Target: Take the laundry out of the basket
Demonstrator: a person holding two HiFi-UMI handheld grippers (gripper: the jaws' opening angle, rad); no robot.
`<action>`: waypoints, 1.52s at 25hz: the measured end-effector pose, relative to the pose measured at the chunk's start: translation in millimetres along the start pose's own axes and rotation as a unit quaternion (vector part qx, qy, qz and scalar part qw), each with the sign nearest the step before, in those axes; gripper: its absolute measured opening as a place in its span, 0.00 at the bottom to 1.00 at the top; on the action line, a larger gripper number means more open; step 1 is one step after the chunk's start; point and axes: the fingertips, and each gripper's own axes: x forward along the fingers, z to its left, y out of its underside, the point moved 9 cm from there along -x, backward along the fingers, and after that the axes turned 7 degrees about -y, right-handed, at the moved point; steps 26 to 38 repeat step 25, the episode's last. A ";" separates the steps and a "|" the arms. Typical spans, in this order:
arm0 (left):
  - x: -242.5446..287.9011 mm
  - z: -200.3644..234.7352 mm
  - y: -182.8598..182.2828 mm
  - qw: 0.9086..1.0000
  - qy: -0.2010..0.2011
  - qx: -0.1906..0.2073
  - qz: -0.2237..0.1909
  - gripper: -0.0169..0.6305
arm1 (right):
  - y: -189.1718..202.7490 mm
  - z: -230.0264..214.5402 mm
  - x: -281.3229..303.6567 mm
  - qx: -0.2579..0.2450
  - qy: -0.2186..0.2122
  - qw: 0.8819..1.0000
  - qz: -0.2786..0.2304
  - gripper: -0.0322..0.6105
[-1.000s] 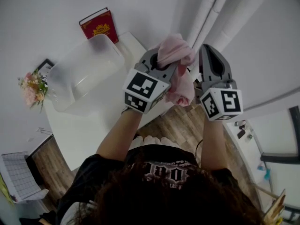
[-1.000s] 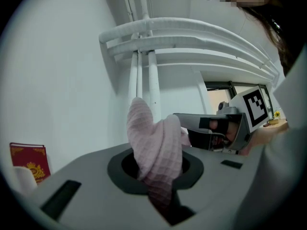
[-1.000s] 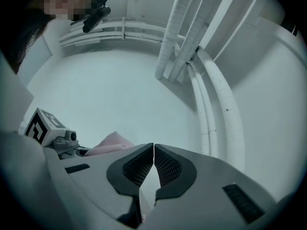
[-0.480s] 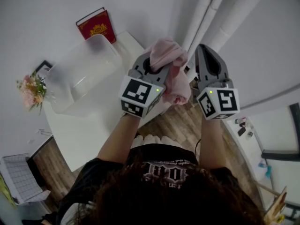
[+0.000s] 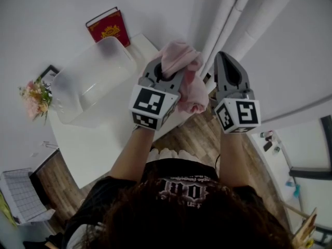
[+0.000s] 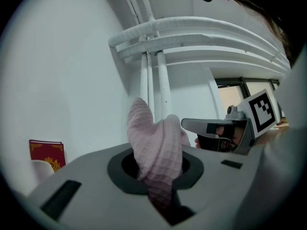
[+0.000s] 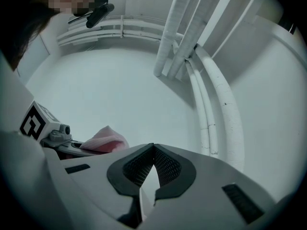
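The left gripper [image 5: 165,72] grips the pink cloth [image 5: 180,55], held high, with the basket [image 5: 72,90] at ten o'clock from it. The right gripper [image 5: 224,62], at its three o'clock, is closed and empty. I think the next move is to lay the cloth on the table [image 5: 96,147].

Cloth [image 5: 179,61] pale pink, fine waffle-check weave (grid clearest in the left gripper view). Left claw [image 5: 168,72] and right claw [image 5: 224,58] grey, each with black-and-white square markers; right pads dark with crosshatch mesh. Basket [image 5: 88,82], far left, translucent milky white. Book [image 5: 109,29] deep red, gold emblem. Desk [image 5: 98,144] white. Flowers [image 5: 35,97] pink and peach, green leaves. Floor [image 5: 199,134] brown wood planks. Pipes [image 5: 236,14] and wall [image 5: 41,9] white. Shirt [image 5: 181,185] black, white print.
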 end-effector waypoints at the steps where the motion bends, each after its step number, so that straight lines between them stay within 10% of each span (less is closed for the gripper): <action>1: -0.5 0.8 0.0 1.000 -0.001 -0.002 0.001 0.12 | -0.4 0.7 0.4 -0.002 -0.001 1.000 0.001 0.09; 38: -6.8 6.9 3.2 1.000 -0.012 -0.007 0.007 0.12 | -6.3 7.4 3.4 -0.011 -0.001 1.000 0.001 0.09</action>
